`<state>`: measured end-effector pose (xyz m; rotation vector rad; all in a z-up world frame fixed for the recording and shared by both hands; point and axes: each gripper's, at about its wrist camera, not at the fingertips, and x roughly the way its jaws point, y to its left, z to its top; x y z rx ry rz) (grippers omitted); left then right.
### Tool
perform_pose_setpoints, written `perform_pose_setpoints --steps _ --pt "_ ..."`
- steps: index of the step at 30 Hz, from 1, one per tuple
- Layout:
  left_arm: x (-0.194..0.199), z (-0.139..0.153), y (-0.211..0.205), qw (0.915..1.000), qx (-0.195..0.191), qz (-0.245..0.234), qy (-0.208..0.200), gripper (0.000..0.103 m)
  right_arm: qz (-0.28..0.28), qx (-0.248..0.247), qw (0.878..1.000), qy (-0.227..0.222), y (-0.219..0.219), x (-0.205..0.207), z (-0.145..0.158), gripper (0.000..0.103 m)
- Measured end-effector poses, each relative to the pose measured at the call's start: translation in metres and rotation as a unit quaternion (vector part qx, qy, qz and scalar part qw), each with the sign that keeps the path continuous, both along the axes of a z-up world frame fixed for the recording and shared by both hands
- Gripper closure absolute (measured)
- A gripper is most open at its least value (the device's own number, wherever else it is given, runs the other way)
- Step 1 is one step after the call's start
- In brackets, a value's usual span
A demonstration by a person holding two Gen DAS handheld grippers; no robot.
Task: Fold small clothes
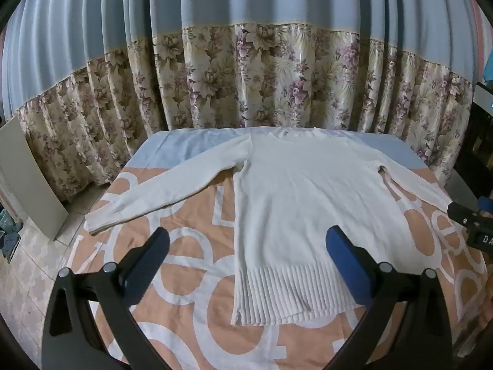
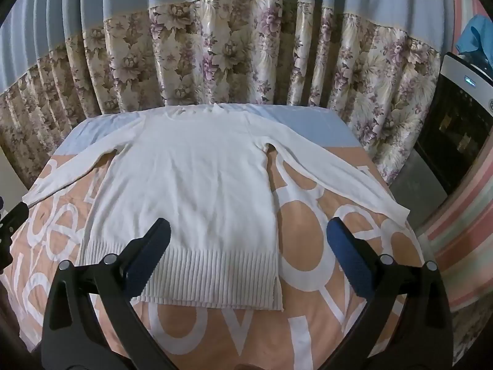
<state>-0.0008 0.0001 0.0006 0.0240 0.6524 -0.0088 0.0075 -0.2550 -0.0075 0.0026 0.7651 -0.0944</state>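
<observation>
A white long-sleeved knit sweater [image 1: 295, 203] lies flat on the table, ribbed hem toward me, neck at the far edge, both sleeves spread outward. In the left wrist view my left gripper [image 1: 248, 243] hovers open above the hem's left side, nothing between its fingers. In the right wrist view the sweater [image 2: 191, 185] fills the middle, and my right gripper [image 2: 249, 234] hangs open over the hem's right corner, empty. The right gripper's tip [image 1: 462, 212] shows at the right edge of the left view, and the left gripper's tip [image 2: 12, 215] at the left edge of the right view.
The table carries an orange cloth with big white letters [image 2: 308, 246] and a pale blue band [image 1: 160, 145] at the far end. Floral curtains [image 1: 246, 77] hang close behind. A black appliance [image 2: 453, 129] stands at the right, a white board [image 1: 27, 178] leans at the left.
</observation>
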Motion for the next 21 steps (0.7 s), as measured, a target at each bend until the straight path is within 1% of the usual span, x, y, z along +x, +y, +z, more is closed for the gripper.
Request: perform_pose_setpoints --steps 1,5,13,17,21 --pt "0.000 0.000 0.000 1.0000 0.006 0.002 0.002 0.002 0.000 0.000 1.000 0.001 0.000 0.000 0.000 0.003" --pt "-0.001 0.000 0.003 1.0000 -0.004 0.007 0.006 0.002 0.003 -0.001 1.000 0.003 0.002 0.001 0.000 0.003" --pt "-0.002 -0.012 0.013 0.9995 -0.022 0.014 0.016 0.002 0.004 -0.001 1.000 0.000 0.005 -0.002 -0.001 0.003" --pt "0.002 -0.009 0.008 0.9995 -0.019 0.015 0.021 0.002 0.004 -0.001 1.000 -0.001 0.004 -0.001 0.001 0.003" --pt "0.001 -0.011 0.008 0.9995 -0.019 0.015 0.021 0.002 0.004 -0.002 1.000 -0.002 0.004 0.000 0.001 0.003"
